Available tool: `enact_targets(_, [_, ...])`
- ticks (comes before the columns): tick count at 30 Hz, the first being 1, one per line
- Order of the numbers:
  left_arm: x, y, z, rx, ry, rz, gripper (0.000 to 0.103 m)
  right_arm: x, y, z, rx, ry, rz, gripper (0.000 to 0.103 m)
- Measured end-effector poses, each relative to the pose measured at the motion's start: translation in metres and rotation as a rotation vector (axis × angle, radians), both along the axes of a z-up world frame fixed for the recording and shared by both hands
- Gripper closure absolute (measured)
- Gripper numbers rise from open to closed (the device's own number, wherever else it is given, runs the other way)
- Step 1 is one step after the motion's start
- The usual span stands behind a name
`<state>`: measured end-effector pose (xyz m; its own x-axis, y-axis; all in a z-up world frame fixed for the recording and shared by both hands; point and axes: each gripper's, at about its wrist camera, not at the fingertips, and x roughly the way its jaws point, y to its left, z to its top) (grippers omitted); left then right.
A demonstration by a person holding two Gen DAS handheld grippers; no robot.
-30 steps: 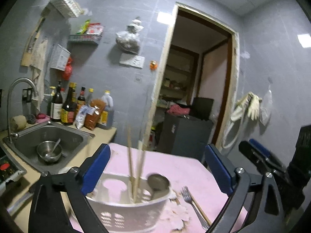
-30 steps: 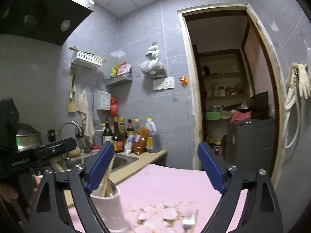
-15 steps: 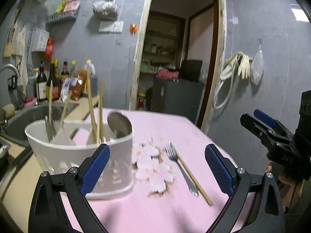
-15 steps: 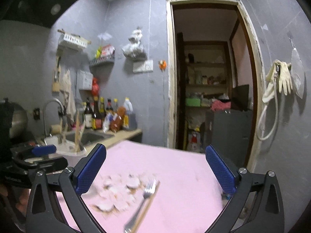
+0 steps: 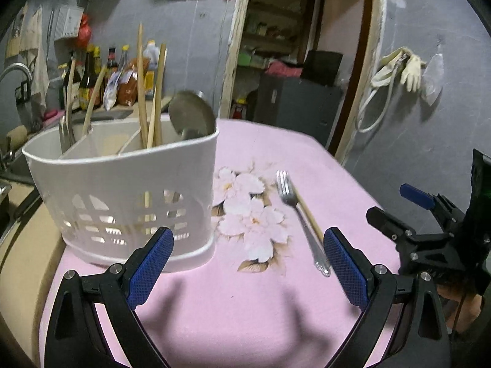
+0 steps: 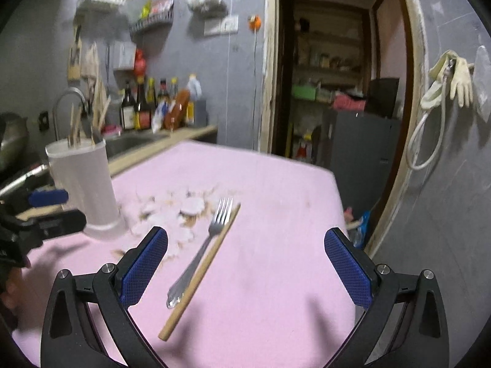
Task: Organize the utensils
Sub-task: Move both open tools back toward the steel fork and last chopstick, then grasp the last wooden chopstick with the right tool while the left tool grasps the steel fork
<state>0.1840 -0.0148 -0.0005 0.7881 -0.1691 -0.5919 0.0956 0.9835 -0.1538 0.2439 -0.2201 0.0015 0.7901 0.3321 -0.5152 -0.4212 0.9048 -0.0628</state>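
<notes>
A white slotted utensil holder (image 5: 129,196) stands on the pink table (image 5: 233,306), holding chopsticks (image 5: 141,92) and a metal spoon (image 5: 191,116); it also shows in the right wrist view (image 6: 86,184). A metal fork (image 5: 299,217) and a wooden chopstick (image 5: 310,214) lie side by side right of the flower print. In the right wrist view the fork (image 6: 202,251) and chopstick (image 6: 202,270) lie just ahead of my open, empty right gripper (image 6: 245,266). My left gripper (image 5: 248,266) is open and empty, just in front of the holder.
A kitchen counter with sink and faucet (image 6: 66,104) and several bottles (image 6: 144,107) lies left of the table. An open doorway (image 6: 334,76) is behind. Gloves and a hose (image 6: 454,76) hang on the right wall. The table's right edge (image 6: 340,208) drops off near the door.
Both grippers have tilted down and come closer to the table. The holder now fills the left wrist view; the fork and chopstick now sit closer in the right wrist view.
</notes>
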Motion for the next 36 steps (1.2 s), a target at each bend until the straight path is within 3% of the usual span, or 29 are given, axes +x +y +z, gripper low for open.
enact_targets(10, [0.022, 0.010, -0.023, -0.018, 0.221, 0.059, 0.007, 0.027, 0.018, -0.031, -0.140, 0.186, 0.014, 0.006])
enact_targets(15, [0.024, 0.013, -0.029, -0.033, 0.267, 0.066, 0.007, 0.037, 0.033, -0.045, -0.237, 0.243, 0.036, 0.019])
enact_targets(19, [0.021, 0.005, -0.028, -0.022, 0.270, 0.033, 0.007, 0.040, 0.036, -0.049, -0.275, 0.251, 0.026, 0.022])
enact_targets(23, [0.022, -0.006, -0.027, -0.007, 0.270, -0.006, 0.007, 0.042, 0.031, -0.051, -0.296, 0.260, 0.018, 0.036])
enact_targets(25, [0.024, -0.012, -0.027, 0.000, 0.273, -0.028, 0.007, 0.043, 0.027, -0.050, -0.298, 0.256, 0.009, 0.048])
enact_targets(27, [0.027, -0.017, -0.026, 0.000, 0.277, -0.048, 0.008, 0.044, 0.020, -0.048, -0.308, 0.245, -0.010, 0.068])
enact_targets(29, [0.031, -0.023, -0.025, -0.002, 0.280, -0.073, 0.008, 0.047, 0.011, -0.045, -0.282, 0.256, -0.018, 0.072])
enact_targets(33, [0.040, -0.035, -0.023, 0.005, 0.267, -0.120, 0.008, 0.046, -0.003, -0.039, -0.245, 0.253, -0.029, 0.094])
enact_targets(36, [0.049, -0.044, -0.023, 0.023, 0.255, -0.151, 0.010, 0.048, -0.016, -0.038, -0.240, 0.250, -0.069, 0.098])
